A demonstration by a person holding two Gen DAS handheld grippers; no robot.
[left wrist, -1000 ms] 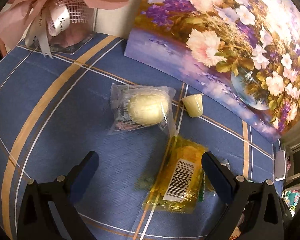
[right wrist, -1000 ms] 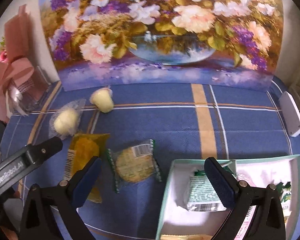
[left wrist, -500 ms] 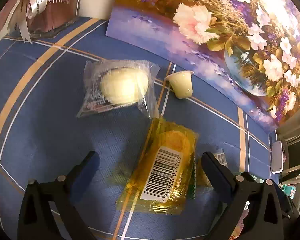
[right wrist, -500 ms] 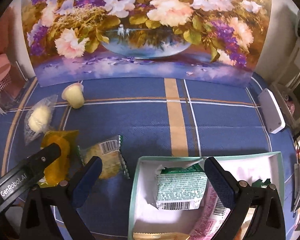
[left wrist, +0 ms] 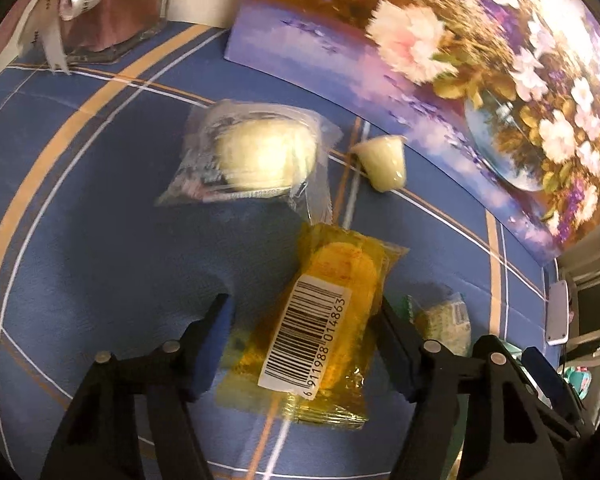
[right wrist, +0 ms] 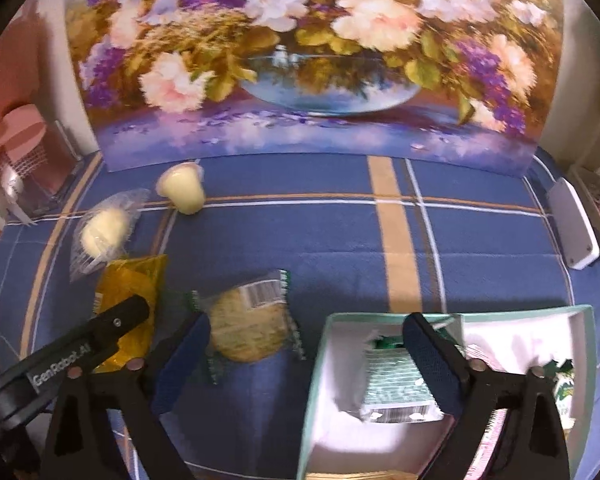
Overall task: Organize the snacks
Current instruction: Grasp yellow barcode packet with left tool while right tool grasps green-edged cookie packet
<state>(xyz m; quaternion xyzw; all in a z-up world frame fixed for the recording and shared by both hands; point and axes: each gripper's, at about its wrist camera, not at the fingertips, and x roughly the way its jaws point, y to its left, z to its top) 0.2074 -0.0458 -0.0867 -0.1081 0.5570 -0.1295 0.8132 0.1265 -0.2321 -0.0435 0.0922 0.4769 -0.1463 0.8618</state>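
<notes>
Snack packets (right wrist: pixel 126 292) left of box (right wrist: pixel 320 364)

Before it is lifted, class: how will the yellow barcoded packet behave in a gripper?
The yellow packet has thin crinkled film, so its edges will probably flop. The flat round piece inside looks stiffer, maybe brittle. The glossy wrapper may slip as the left gripper closes around it.

The tablecloth (left wrist: pixel 100 240) looked like matt woven cloth. The yellow snack packet (left wrist: pixel 320 320) was glossy, crinkled clear plastic (its barcode label flat and papery). The bun wrapper (left wrist: pixel 252 152) was thin shiny film. The little cup (left wrist: pixel 384 160) looked smooth, slightly glossy plastic. The box (right wrist: pixel 320 380) seemed matt card, and the flower picture (right wrist: pixel 300 60) had a faint sheen.
</notes>
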